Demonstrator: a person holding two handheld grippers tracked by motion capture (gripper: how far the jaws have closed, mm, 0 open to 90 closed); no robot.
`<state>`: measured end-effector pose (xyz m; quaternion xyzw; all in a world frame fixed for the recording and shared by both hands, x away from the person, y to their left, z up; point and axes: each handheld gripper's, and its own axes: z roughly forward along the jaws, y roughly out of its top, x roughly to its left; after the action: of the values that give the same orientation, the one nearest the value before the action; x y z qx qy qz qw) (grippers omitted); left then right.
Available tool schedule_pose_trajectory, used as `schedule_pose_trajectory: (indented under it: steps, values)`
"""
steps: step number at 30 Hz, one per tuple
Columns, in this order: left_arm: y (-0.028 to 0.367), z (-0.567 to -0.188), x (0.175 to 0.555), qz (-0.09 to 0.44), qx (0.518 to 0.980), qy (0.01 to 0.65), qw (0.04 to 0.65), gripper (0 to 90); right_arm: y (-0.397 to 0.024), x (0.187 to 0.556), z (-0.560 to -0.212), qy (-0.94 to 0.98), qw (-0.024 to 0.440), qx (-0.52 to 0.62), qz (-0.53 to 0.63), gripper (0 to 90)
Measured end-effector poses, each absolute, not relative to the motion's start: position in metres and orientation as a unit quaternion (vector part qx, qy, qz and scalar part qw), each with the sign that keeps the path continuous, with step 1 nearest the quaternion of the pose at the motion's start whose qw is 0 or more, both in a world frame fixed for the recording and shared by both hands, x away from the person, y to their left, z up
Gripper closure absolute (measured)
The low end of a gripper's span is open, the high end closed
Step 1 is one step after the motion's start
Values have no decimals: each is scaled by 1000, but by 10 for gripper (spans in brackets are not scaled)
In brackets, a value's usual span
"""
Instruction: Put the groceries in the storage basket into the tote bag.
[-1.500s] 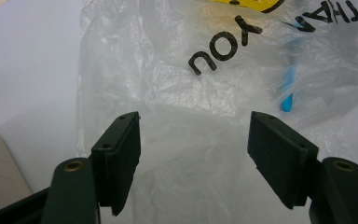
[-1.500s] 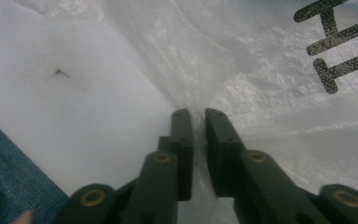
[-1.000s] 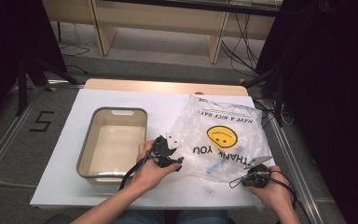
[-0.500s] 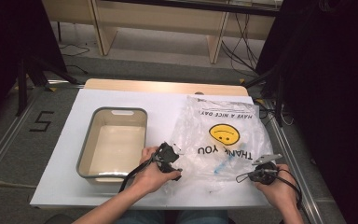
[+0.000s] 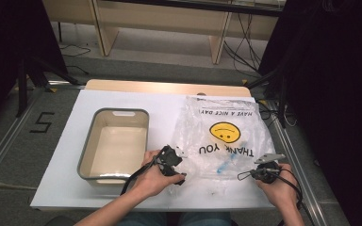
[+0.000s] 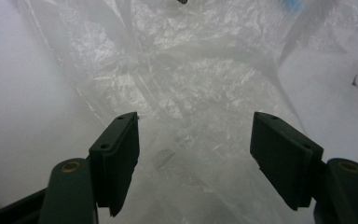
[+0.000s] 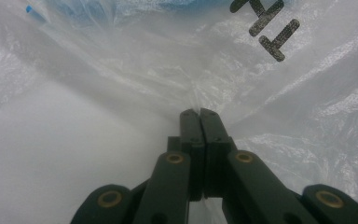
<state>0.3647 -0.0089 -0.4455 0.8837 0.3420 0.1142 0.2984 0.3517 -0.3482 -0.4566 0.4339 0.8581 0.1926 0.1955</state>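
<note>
Overhead light falls evenly on the white table (image 5: pixel 66 155); the room to either side is nearly black. The high view is soft and low in detail. Beyond the left gripper (image 6: pixel 193 140), the plastic bag (image 6: pixel 191 84) glares pale and washed out. Ahead of the right gripper (image 7: pixel 199 114), the bag is blurred; jaw bases are out of focus.

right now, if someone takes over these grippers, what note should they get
Left hand-held gripper: jaws open over the clear crinkled plastic bag with a yellow smiley face, nothing pinched.
Right hand-held gripper: shut on the bag's edge.
The bag lies flat on the white table, right of the empty grey-rimmed cream tray; something blue sits inside the bag.
Done: one edge gripped.
Left, probably: a second grip with the left, then opening the bag.
</note>
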Motion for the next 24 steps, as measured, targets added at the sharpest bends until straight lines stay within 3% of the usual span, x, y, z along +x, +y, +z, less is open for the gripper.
schedule_pose_trajectory:
  steps: [12,24]
  values:
    - [-6,-442,364,127,873,348,316,310,-347,341,-424,802,213,470,300,576]
    - [-5,-442,364,129,872,349,318,309,-338,339,-410,769,215,458,391,391]
